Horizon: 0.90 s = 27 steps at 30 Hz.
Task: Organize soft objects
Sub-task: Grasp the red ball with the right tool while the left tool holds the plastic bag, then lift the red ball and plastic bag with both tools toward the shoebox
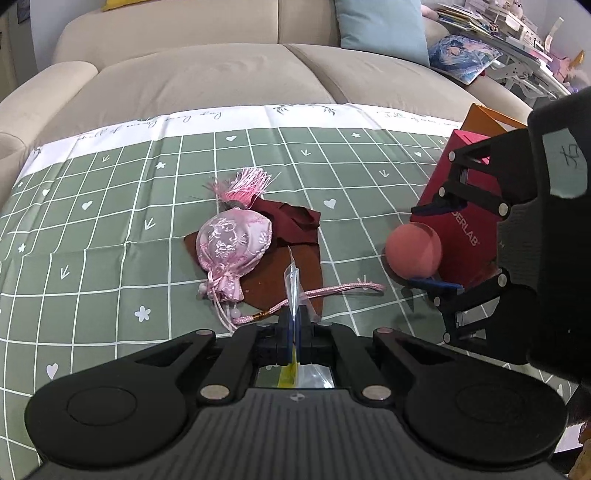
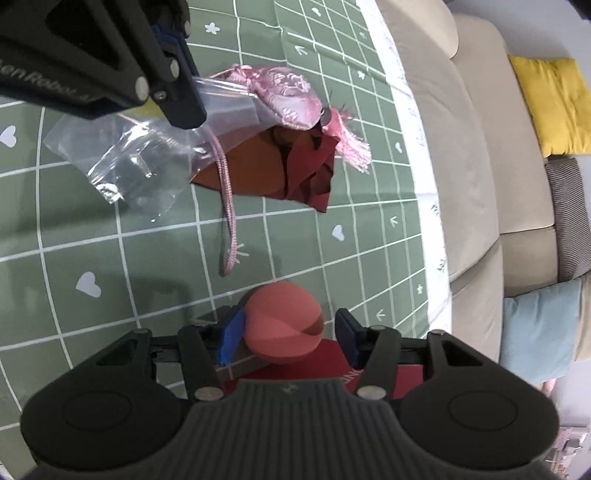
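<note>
My left gripper (image 1: pixel 294 326) is shut on a clear zip bag (image 2: pixel 129 155), held edge-on above the green checked cloth; it also shows in the left wrist view (image 1: pixel 293 291). A pink satin pouch (image 1: pixel 232 242) with tassel and cord lies on brown and dark red cloth pieces (image 1: pixel 295 258) just ahead of it. My right gripper (image 2: pixel 291 332) is open around a salmon foam ball (image 2: pixel 282 323), its blue pads (image 2: pixel 231 338) either side, the left one touching. The ball (image 1: pixel 413 251) sits against a red paper bag (image 1: pixel 461 221).
The green checked cloth (image 1: pixel 110 221) covers a surface in front of a beige sofa (image 1: pixel 207 74) with blue (image 1: pixel 384 26) and yellow (image 2: pixel 550 99) cushions. An orange bag (image 1: pixel 487 120) stands behind the red bag. A cluttered shelf (image 1: pixel 517 33) is at far right.
</note>
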Motion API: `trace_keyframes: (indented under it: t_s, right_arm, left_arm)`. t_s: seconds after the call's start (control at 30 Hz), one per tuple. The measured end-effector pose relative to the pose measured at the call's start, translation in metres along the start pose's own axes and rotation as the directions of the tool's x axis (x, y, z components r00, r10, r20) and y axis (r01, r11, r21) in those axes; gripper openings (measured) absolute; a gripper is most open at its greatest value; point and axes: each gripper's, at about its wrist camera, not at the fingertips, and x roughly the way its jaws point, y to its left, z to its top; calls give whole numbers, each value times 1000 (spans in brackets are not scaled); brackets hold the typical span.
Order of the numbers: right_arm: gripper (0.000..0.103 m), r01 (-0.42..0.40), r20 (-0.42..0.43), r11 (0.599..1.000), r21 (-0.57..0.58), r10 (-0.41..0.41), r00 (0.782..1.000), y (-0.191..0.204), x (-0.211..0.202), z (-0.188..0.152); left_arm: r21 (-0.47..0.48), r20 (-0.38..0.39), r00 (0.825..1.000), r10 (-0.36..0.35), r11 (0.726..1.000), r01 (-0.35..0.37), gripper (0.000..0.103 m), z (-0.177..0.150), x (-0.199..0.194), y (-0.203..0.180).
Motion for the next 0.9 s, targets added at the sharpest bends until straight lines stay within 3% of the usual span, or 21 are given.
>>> trace_keyframes:
  t_s: [0.43, 0.67, 0.9]
  right_arm:
    - [41, -2, 6, 998, 64, 2, 1000, 1, -3, -3]
    - [40, 41, 119, 992, 121, -56, 991, -8, -42, -3]
    - [40, 68, 229, 958, 279, -135, 964, -20, -93, -14]
  left_arm:
    - [4, 2, 1000, 1, 1000, -1, 1, 0, -6, -5]
    - [-3, 45, 998, 35, 999, -35, 1, 5, -27, -9]
    - [-29, 126, 990, 64, 998, -61, 1, 16, -63, -16]
